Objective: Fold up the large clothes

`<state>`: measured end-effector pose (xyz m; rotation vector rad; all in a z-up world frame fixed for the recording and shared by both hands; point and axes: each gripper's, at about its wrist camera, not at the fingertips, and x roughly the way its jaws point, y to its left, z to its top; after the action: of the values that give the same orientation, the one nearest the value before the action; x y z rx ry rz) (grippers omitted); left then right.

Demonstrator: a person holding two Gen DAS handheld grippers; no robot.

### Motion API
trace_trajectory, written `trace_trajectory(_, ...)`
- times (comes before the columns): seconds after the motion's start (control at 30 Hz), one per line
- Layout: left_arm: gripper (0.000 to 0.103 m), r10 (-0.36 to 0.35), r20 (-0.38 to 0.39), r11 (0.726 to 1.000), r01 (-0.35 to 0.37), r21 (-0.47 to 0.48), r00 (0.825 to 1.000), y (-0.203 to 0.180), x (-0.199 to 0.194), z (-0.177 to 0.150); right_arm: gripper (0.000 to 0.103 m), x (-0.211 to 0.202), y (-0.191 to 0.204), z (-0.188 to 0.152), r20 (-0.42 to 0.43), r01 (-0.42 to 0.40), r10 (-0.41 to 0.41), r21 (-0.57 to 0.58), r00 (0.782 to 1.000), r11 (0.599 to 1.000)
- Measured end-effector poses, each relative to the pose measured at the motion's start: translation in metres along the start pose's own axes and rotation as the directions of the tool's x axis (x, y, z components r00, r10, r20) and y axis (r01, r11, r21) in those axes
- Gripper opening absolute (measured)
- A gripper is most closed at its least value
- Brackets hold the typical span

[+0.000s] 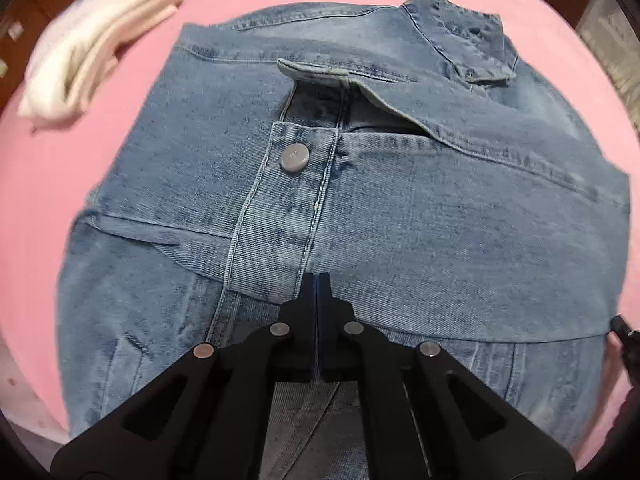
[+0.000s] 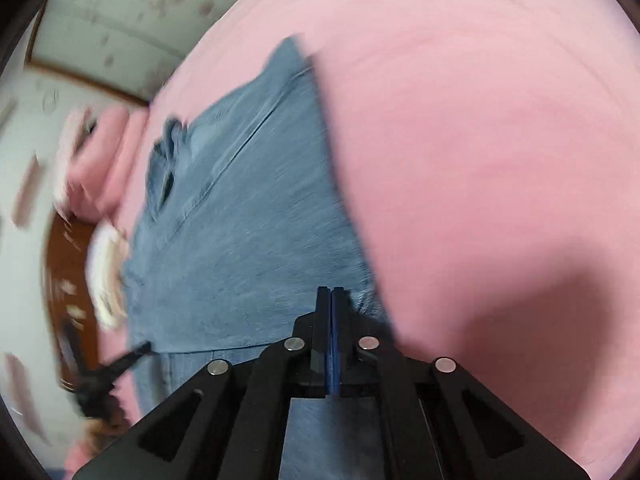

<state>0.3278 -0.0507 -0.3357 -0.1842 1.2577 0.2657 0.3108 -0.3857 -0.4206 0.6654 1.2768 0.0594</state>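
Left wrist view: denim jacket (image 1: 360, 184) lying partly folded on pink bed sheet (image 1: 72, 208), filling the centre of the frame
Jacket details: button placket running down the middle with one grey metal button (image 1: 294, 157) showing; collar (image 1: 460, 36) sitting at upper right; a folded-over panel lying across the right half
Left gripper (image 1: 319, 280): sitting bottom centre, jaws pressed together at the lower edge of the placket, tips touching denim; cannot tell whether fabric is pinched between them
Right gripper in left view: only a black tip showing at the right edge, lower part of frame, just beside the jacket's right corner
Folded towels (image 1: 88, 60): white and cream stack lying upper left on the sheet, well apart from the jacket
Right wrist view: heavily motion-blurred; jacket (image 2: 248, 220) running diagonally from upper centre to bottom centre over the pink bed sheet (image 2: 480, 160)
Right gripper (image 2: 331, 294): bottom centre, jaws together with the blue pads meeting, sitting over the jacket's near right corner; a grip on fabric not readable through the blur
Left gripper in right view: black shape (image 2: 112, 372) showing lower left, at the jacket's edge
Background: patterned wall (image 2: 120, 12) blurred at upper left
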Motion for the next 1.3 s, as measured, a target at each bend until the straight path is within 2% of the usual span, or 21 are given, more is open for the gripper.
trace_trajectory(0.03,0.001,0.025,0.0,0.999,-0.025,0.02,1.0,-0.006,-0.001,0.0,0.0,-0.002,-0.001,0.001,-0.006,0.001,-0.001,-0.002,1.0,1.0)
trace_trajectory(0.1,0.0,0.065,0.016,0.996,-0.065,0.058,0.998,-0.018,-0.006,-0.001,0.0,-0.004,0.018,0.001,0.006,0.092,-0.092,-0.096,0.996,0.991)
trace_trajectory(0.13,0.0,0.031,0.039,0.998,-0.033,0.055,0.999,-0.026,-0.014,-0.002,0.0,-0.001,0.032,0.004,0.03,0.124,-0.121,-0.145,0.992,0.982)
trace_trajectory(0.17,0.0,-0.045,0.051,0.999,0.043,0.024,0.998,-0.032,-0.021,-0.003,0.0,-0.006,0.05,0.005,0.065,0.113,-0.102,-0.201,0.993,0.973)
trace_trajectory(0.23,0.0,-0.188,0.044,0.981,0.19,-0.033,0.981,-0.04,-0.031,-0.005,0.0,-0.003,0.082,0.005,0.049,-0.019,0.033,-0.251,0.998,0.968)
trace_trajectory(0.3,0.0,-0.301,0.01,0.951,0.301,-0.07,0.953,-0.06,-0.029,-0.002,0.0,0.019,0.102,-0.002,-0.049,-0.138,0.131,-0.206,0.99,0.969)
trace_trajectory(0.33,0.0,-0.339,-0.015,0.937,0.336,-0.096,0.941,-0.073,-0.023,0.0,0.0,0.034,0.107,-0.007,-0.105,-0.22,0.208,-0.123,0.973,0.968)
trace_trajectory(0.4,0.0,-0.354,-0.015,0.928,0.349,-0.135,0.935,-0.085,-0.012,0.005,0.0,0.063,0.114,-0.017,-0.179,-0.344,0.339,0.005,0.924,0.939)
trace_trajectory(0.43,0.0,-0.355,-0.012,0.925,0.35,-0.149,0.935,-0.091,-0.01,0.005,0.0,0.072,0.118,-0.018,-0.188,-0.351,0.347,0.016,0.919,0.936)
trace_trajectory(0.5,0.0,-0.364,0.004,0.916,0.358,-0.183,0.931,-0.094,-0.002,0.011,0.0,0.091,0.127,-0.011,-0.181,-0.319,0.311,-0.019,0.933,0.948)
trace_trajectory(0.57,0.0,-0.374,0.03,0.903,0.371,-0.215,0.927,-0.094,0.005,0.022,0.0,0.109,0.126,-0.001,-0.161,-0.32,0.317,0.01,0.935,0.948)
trace_trajectory(0.63,0.0,-0.377,0.068,0.894,0.382,-0.236,0.924,-0.095,0.01,0.039,0.0,0.118,0.124,0.022,-0.14,-0.312,0.313,0.026,0.94,0.95)
trace_trajectory(0.7,0.0,-0.346,0.101,0.901,0.361,-0.239,0.933,-0.095,0.009,0.056,0.0,0.123,0.126,0.046,-0.105,-0.299,0.297,0.0,0.949,0.954)
trace_trajectory(0.8,0.0,-0.246,0.143,0.926,0.276,-0.257,0.959,-0.083,0.007,0.082,0.0,0.137,0.115,0.095,-0.058,-0.285,0.287,0.045,0.956,0.957)
trace_trajectory(0.93,0.0,-0.064,0.135,0.966,0.096,-0.242,0.989,-0.052,0.012,0.102,0.0,0.111,0.077,0.139,0.036,-0.14,0.139,0.022,0.99,0.99)
trace_trajectory(1.0,0.0,0.01,0.126,0.971,0.02,-0.24,0.992,-0.032,0.013,0.101,0.0,0.088,0.051,0.154,0.098,-0.078,0.075,0.022,0.992,0.997)
trace_trajectory(1.07,0.001,-0.05,0.104,0.966,0.075,-0.246,0.993,-0.013,0.021,0.101,0.0,0.072,0.03,0.167,0.154,-0.012,0.004,0.046,0.988,0.999)
trace_trajectory(1.1,0.001,-0.053,0.095,0.966,0.075,-0.246,0.994,-0.01,0.023,0.102,0.0,0.066,0.021,0.172,0.174,0.014,-0.027,0.07,0.984,0.997)
trace_trajectory(1.17,0.001,0.019,0.077,0.988,-0.007,-0.157,0.997,-0.023,0.026,0.105,0.0,0.064,0.011,0.177,0.186,0.054,-0.078,0.134,0.979,0.99)
trace_trajectory(1.23,0.001,0.096,0.066,0.992,-0.089,-0.09,0.993,-0.037,0.023,0.106,0.0,0.056,0.006,0.17,0.182,0.065,-0.09,0.138,0.979,0.988)
trace_trajectory(1.3,0.001,0.109,0.044,0.991,-0.105,-0.083,0.993,-0.044,0.018,0.106,0.0,0.052,0.013,0.17,0.185,0.08,-0.105,0.137,0.977,0.987)
